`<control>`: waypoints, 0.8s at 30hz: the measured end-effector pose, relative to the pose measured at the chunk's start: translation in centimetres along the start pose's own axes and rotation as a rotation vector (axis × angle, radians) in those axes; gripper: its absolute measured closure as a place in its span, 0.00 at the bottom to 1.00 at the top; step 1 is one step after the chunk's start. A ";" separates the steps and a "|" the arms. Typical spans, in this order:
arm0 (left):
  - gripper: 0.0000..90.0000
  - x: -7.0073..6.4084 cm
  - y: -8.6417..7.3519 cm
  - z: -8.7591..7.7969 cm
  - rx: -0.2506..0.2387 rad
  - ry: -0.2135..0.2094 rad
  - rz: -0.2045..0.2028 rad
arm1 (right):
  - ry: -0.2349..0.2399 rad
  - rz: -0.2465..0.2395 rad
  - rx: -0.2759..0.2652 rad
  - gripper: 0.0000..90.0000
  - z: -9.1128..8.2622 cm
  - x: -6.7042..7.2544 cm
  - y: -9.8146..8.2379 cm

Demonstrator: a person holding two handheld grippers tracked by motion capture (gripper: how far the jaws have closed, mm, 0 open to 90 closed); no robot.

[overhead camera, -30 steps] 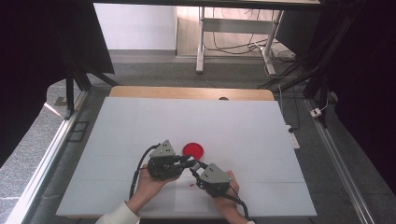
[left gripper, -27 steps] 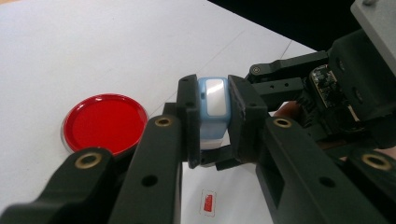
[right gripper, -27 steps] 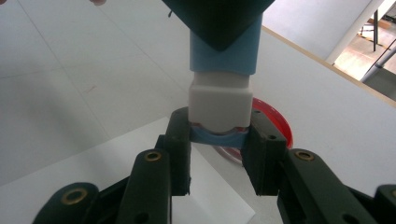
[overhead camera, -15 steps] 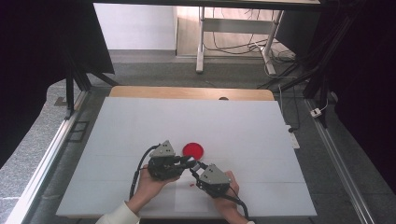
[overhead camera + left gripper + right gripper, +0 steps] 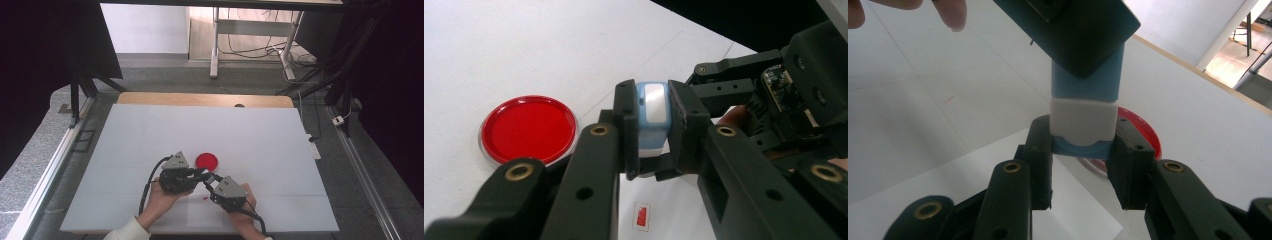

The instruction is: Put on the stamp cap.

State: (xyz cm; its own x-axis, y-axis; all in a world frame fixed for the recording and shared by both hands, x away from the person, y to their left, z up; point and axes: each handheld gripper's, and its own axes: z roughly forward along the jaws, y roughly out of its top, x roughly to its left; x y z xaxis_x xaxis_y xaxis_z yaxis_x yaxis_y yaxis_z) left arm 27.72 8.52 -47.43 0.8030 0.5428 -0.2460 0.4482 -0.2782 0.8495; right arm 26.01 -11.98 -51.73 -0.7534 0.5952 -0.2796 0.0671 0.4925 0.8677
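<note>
Right now I have both tools meeting over the near middle of the table [image 5: 150,130], just toward me from the red lid [image 5: 207,160]. My left hand-held gripper [image 5: 653,131] is clenched on a small blue-and-white block [image 5: 653,117], its jaws pressing the two flanks. My right hand-held gripper [image 5: 1082,150] grips the same block [image 5: 1083,107] at its white capped end, jaws closed against the blue base just beneath the cap.

So the block spans the gap between the two tools, its long axis running from one to the other, and it hangs clear of the table. Neither hand is nearer; both are already on it. The red lid lies flat just beyond the jaws, toward the far edge, not touching anything.

My guess is that the next move is a pull along that axis, the two tools drawing apart to separate cap from body. A small red sticker [image 5: 642,218] lies on the table below.
</note>
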 end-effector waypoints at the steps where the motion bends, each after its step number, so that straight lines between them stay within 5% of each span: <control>1: 0.84 0.0 0.0 0.0 -0.001 -0.002 -0.003 | 0.005 0.002 -0.006 0.72 0.0 0.0 0.0; 18: 0.84 0.2 0.0 -0.1 -0.002 0.008 0.000 | 0.043 0.013 0.028 0.70 0.3 -0.4 -0.1; 24: 0.84 0.2 0.1 -0.2 -0.002 0.008 0.004 | 0.070 0.028 0.040 0.59 0.4 -0.8 -0.2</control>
State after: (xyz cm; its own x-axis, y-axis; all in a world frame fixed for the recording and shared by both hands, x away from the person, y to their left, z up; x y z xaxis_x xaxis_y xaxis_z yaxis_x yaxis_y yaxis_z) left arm 27.80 8.79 -47.32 0.8015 0.5483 -0.2387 0.4441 -0.2786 0.8516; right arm 26.86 -12.27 -51.90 -0.7948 0.5636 -0.2250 0.1134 0.5021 0.8573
